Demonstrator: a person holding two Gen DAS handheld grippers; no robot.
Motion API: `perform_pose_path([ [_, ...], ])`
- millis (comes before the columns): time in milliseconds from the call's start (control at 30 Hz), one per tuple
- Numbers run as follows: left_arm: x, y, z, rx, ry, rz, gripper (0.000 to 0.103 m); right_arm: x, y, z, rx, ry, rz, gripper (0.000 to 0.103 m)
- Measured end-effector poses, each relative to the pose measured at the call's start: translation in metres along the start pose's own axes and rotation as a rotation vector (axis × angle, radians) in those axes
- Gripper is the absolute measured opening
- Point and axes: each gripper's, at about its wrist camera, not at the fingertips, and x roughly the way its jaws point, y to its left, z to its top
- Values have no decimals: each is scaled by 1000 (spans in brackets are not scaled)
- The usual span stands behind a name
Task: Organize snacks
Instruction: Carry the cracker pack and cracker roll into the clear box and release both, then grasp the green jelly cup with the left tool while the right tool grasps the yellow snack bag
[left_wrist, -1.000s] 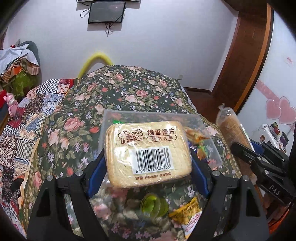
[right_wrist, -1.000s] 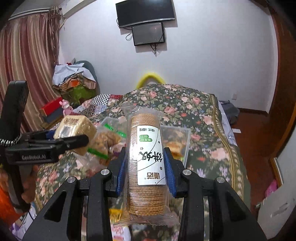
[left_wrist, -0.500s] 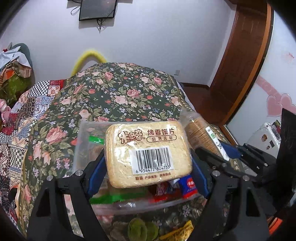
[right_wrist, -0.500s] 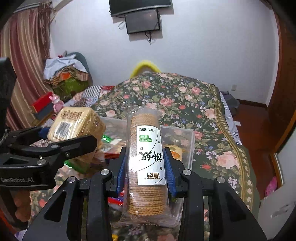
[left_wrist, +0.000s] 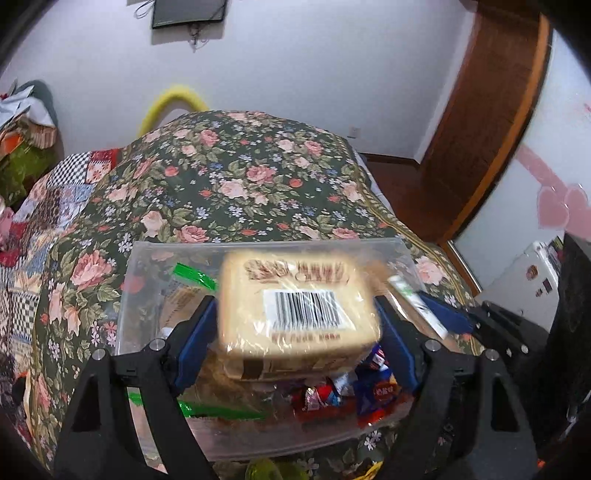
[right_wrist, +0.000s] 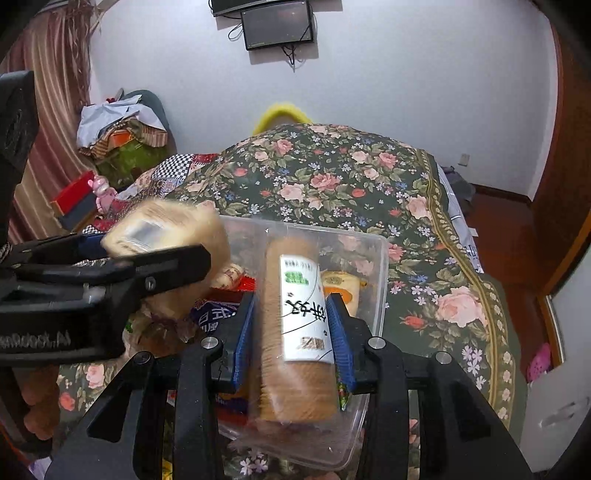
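Sitting at the lower centre of the left wrist view: a pale tan pack of toasted bread slices, blurred, wrapped in clear film, showing a white barcode label and brown printing along its top edge. Appearing loose between the blue fingers of the left gripper, with a gap showing on the left side, so spread rather than clamped. Lying beneath it, a clear plastic box on the flowered bedspread, holding green-edged bags at its left and red and blue small packets at its lower right. Poking in at the right edge of the pack, a white-labelled roll and another blue finger.

Showing at the middle left of the right wrist view: the same bread pack, blurred, above the box. Standing at the centre, a tall round stack of brown biscuits in clear wrap, bearing a white label with black characters and a green mark. Pressing on both its sides, the blue fingers of the right gripper, clamped firmly, holding the stack over the right half of the box. Resting behind it, a small yellow packet.
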Motion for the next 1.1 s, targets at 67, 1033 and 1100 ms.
perform_pose_path([
  [67,-5,-3,-2,22,-11,0,83,-3,1,1,-3,-6,9,37],
  [1033,-80,42,-103,42,26,75,83,-54,29,-76,9,40,107,50],
  [1100,-78,45,-113,36,46,74,83,-48,32,-85,14,72,120,50],
])
